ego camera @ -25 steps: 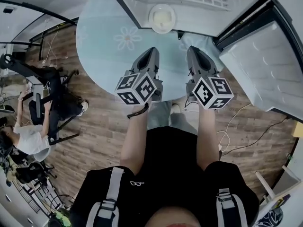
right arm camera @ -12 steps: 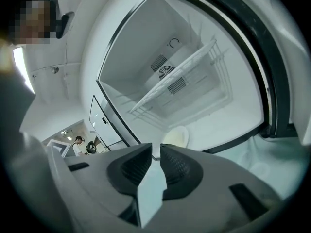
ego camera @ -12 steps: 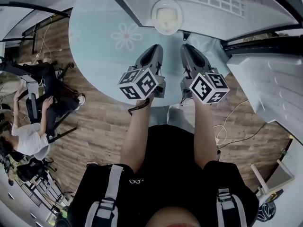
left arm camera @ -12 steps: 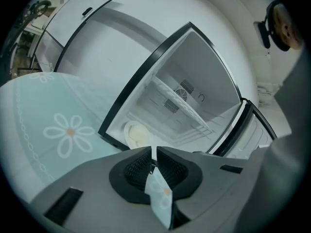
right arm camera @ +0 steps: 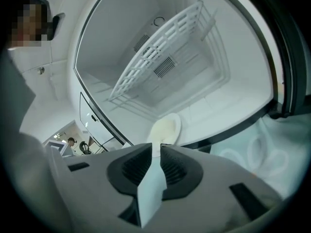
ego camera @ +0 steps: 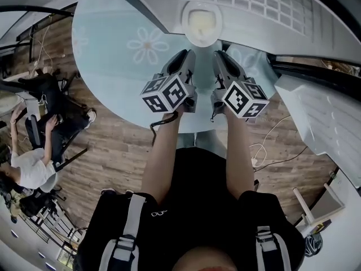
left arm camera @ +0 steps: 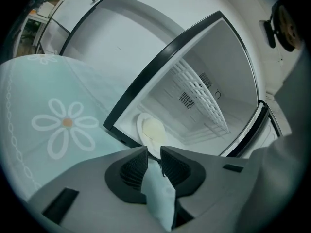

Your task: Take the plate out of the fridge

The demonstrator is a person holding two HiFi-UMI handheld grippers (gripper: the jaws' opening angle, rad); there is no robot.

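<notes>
A white plate (ego camera: 201, 21) lies on the floor of the open fridge (ego camera: 265, 16), close to its front edge. My two grippers point at it side by side from just outside the opening. The left gripper (ego camera: 186, 58) is opening its jaws, and only a gap shows between them. In the left gripper view the plate (left arm camera: 151, 130) sits just beyond the left gripper (left arm camera: 154, 152). The right gripper (ego camera: 220, 58) stands partly open and holds nothing. In the right gripper view the plate (right arm camera: 165, 129) lies straight ahead of the right gripper (right arm camera: 156, 148).
A white wire shelf (right arm camera: 155, 62) spans the fridge above the plate. The fridge door (ego camera: 327, 123) hangs open at the right. A pale blue daisy rug (ego camera: 113, 55) covers the wooden floor under the grippers. A person (ego camera: 28, 162) sits at the left. A cable (ego camera: 271, 151) trails at the right.
Both grippers have moved forward toward the fridge opening and closer to each other. The plate now lies just beyond their tips.
</notes>
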